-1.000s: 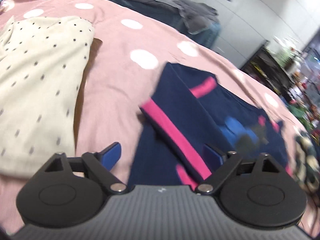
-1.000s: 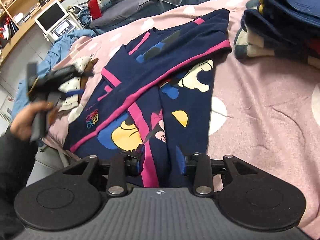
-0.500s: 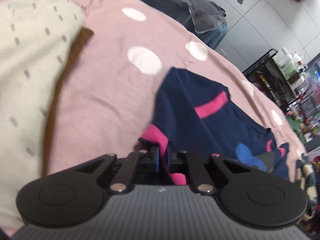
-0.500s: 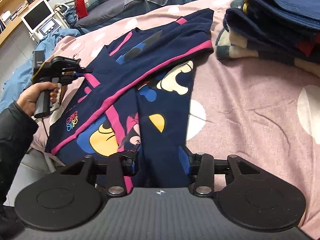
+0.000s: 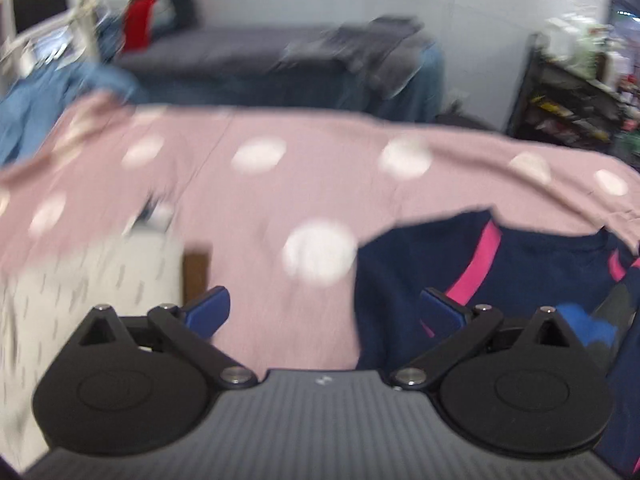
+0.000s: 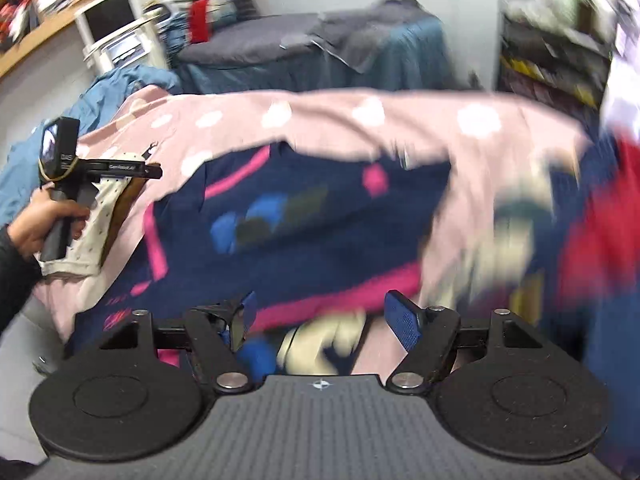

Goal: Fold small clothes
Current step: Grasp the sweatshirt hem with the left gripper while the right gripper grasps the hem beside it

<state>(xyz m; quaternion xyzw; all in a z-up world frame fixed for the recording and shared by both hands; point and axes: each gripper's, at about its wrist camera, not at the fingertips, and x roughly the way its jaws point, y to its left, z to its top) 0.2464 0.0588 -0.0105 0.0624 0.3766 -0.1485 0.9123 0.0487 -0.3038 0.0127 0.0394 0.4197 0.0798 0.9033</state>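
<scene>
Both grippers, left (image 5: 324, 312) and right (image 6: 320, 320), have just been opening; jaws now spread wide, nothing between them. Navy garment (image 6: 320, 220) lies folded on pink spotted bedspread (image 5: 248, 208). Beyond, grey bed (image 6: 248, 48).

Lived-in bedroom: polka-dot pink bedspread (image 5: 320, 176), second bed (image 6: 256, 52), cluttered shelves (image 6: 560, 60).

Soft navy cloth garment (image 6: 320, 240) on matt pink cotton bedsheet (image 5: 248, 208).
</scene>
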